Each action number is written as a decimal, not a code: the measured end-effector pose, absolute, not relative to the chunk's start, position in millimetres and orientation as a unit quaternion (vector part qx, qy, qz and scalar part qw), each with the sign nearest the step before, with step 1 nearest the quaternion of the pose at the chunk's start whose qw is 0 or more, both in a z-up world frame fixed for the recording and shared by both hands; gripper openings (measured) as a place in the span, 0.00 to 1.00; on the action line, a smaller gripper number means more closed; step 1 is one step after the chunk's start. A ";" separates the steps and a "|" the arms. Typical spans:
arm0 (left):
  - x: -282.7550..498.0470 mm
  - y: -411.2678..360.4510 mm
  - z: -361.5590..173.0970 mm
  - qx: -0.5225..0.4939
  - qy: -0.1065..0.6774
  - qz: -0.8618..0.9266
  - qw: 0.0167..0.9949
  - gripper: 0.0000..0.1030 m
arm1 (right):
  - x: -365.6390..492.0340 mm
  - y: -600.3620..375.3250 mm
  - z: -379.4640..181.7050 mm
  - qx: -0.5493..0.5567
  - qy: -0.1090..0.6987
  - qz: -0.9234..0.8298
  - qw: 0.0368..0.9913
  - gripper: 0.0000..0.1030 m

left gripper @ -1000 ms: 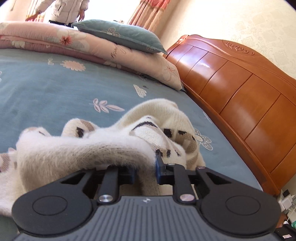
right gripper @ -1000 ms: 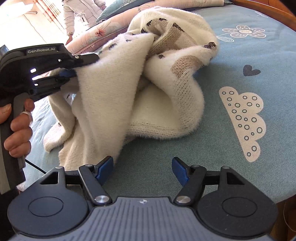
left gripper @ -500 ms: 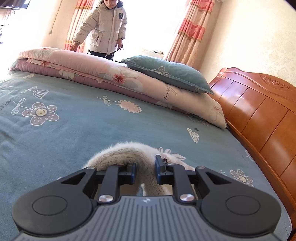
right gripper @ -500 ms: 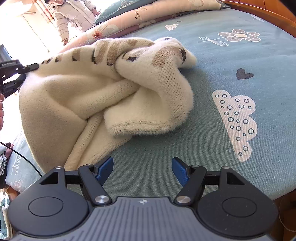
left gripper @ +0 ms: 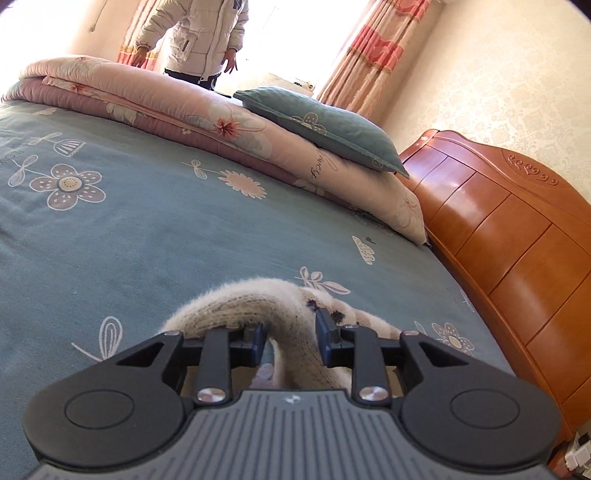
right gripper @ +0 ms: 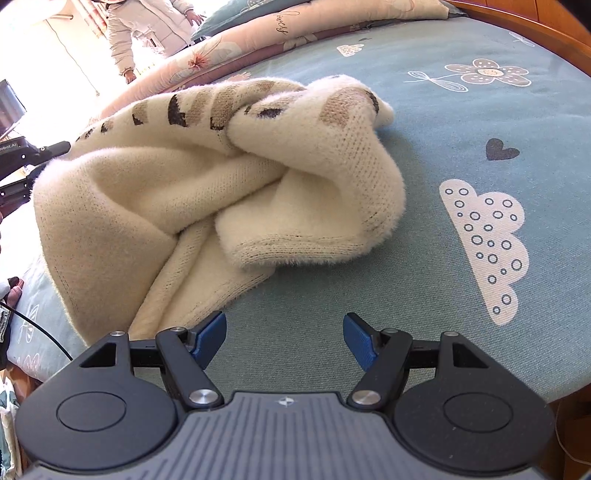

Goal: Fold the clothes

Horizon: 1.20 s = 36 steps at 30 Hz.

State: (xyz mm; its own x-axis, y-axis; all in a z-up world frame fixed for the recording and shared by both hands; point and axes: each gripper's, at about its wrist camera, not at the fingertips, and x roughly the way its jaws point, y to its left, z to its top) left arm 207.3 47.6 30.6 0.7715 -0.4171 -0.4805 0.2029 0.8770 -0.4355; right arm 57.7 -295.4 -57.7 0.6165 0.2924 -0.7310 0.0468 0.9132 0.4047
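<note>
Left wrist view: your left gripper (left gripper: 290, 338) is pinching a fold of the cream sweater (left gripper: 258, 306), the knit bunched between its blue pads and draping down toward 6 o'clock. A second ago the sweater filled the lower half of this view; now only a small hump of it shows above the fingers, and far more of the teal bedsheet (left gripper: 147, 229) is in sight. The folded pink quilt (left gripper: 207, 114) and the teal pillow (left gripper: 321, 129) lie at 12 o'clock, the wooden headboard (left gripper: 509, 236) at 3 o'clock, and a person in a white jacket (left gripper: 199, 33) stands beyond the quilt.

In the right wrist view, your right gripper (right gripper: 284, 338) is spread wide and holds nothing, hovering over bare sheet as it did a second ago. The sweater (right gripper: 221, 177) lies crumpled on the bed from 9 to 12 o'clock, flatter and more stretched toward the left gripper (right gripper: 26, 162) at 9 o'clock than before. A white cloud print (right gripper: 487, 243) sits at 3 o'clock.
</note>
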 end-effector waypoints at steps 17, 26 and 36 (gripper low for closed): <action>176.1 29.0 26.4 -0.162 0.341 -0.256 0.890 0.63 | 77.1 -269.9 -5.4 0.103 0.390 0.106 0.909 0.72; 129.9 63.7 7.8 -0.072 0.400 -0.214 0.888 0.71 | 124.6 -189.0 82.9 -0.030 0.307 0.193 0.932 0.72; 128.7 91.0 -19.1 -0.066 0.435 -0.180 0.880 0.71 | 189.6 -66.3 55.6 -0.242 0.362 0.202 0.877 0.62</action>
